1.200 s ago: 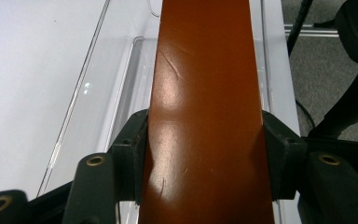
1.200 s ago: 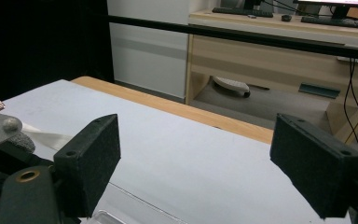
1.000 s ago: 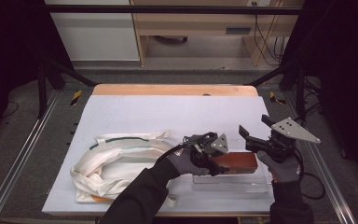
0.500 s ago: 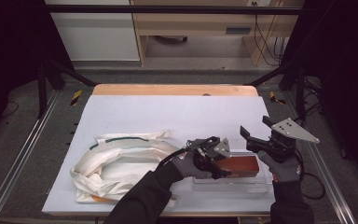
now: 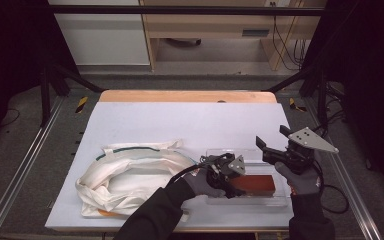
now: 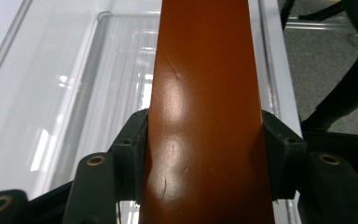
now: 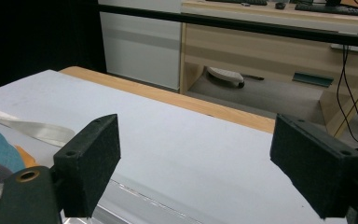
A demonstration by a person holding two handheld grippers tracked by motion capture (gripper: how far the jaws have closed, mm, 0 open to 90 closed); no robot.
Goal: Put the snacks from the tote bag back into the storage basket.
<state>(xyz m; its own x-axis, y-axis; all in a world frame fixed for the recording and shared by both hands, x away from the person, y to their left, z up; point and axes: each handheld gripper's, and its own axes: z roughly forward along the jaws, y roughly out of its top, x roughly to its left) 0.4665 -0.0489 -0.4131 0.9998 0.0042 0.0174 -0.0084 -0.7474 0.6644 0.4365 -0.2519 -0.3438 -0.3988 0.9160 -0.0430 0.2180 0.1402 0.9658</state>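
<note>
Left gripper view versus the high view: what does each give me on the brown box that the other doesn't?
Left gripper view alone: the left tongs' pads pressed against both sides of the brown box, plus scuffs on its glossy top. High view alone: the box's full length lying in the clear tray, the white bag to its left, and the right tongs open, raised off to the right. Both: the box gripped at one end over the tray.

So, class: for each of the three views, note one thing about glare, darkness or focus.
Left gripper view: lamp glare on the brown block and streaks on the clear tray. Right gripper view: the near pads are soft, the desk behind sharper. High view: the white table is bright, the surroundings nearly black.
</note>
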